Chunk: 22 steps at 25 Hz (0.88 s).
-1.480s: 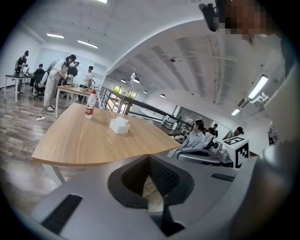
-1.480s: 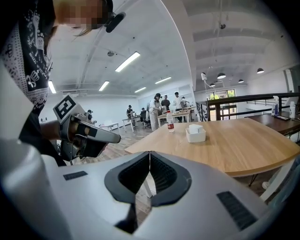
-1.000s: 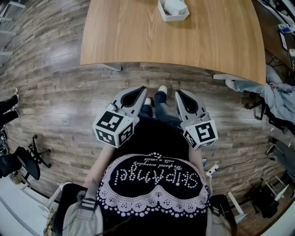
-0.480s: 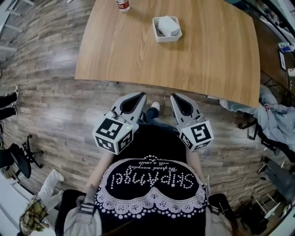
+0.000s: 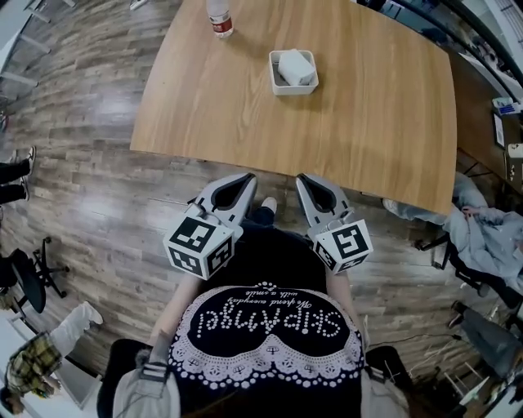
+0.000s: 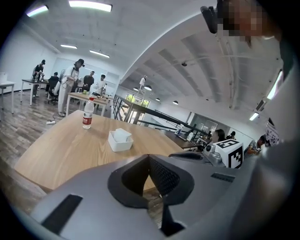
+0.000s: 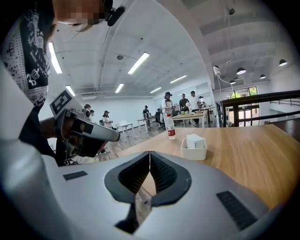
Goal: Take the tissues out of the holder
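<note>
The tissue holder [image 5: 293, 72] on the surface [image 5: 368, 106] draws nearer ahead of the left hand-held gripper [image 5: 243, 177] and right hand-held gripper [image 5: 304, 179], both closed, empty, seemingly not yet within reach.

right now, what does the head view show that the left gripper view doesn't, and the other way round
Only the head view: the left gripper and right gripper whole from above, both shut and empty, and a pale garment draped beside the table's right corner. Only the left gripper view: people at far desks and the ceiling lights. Both: the wooden table, the white holder with the tissues in it, and the bottle.
</note>
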Each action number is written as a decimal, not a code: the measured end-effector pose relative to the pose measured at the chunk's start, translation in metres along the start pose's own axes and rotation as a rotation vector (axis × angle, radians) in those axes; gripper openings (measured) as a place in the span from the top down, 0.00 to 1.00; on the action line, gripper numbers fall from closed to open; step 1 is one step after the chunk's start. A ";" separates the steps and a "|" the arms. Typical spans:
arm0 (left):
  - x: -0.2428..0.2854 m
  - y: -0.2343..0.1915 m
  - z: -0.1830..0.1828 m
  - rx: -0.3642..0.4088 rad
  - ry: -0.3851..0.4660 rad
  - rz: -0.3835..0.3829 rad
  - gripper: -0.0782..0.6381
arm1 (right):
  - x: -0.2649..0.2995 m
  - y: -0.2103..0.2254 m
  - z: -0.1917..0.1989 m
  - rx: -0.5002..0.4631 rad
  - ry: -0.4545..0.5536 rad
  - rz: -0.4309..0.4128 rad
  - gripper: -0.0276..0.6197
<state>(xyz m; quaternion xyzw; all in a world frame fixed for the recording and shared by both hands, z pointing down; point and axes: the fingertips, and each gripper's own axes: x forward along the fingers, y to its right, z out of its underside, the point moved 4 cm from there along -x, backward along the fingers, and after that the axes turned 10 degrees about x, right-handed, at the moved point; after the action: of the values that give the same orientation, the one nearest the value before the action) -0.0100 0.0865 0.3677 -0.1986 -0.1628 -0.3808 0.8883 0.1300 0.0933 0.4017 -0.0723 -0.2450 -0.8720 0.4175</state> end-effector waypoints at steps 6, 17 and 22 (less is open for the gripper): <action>0.008 0.000 -0.009 0.034 -0.005 0.049 0.88 | -0.008 0.005 -0.004 0.012 0.029 0.067 0.94; 0.043 -0.017 -0.028 0.059 -0.040 0.189 0.88 | -0.001 0.020 -0.015 0.085 0.068 0.174 0.94; 0.052 -0.031 -0.036 0.041 -0.061 0.228 0.88 | 0.009 0.016 -0.024 0.176 0.091 0.137 0.94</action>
<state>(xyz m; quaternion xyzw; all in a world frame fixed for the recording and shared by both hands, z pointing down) 0.0062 0.0184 0.3660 -0.2090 -0.1738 -0.2677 0.9244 0.1386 0.0663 0.3894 -0.0123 -0.2958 -0.8191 0.4913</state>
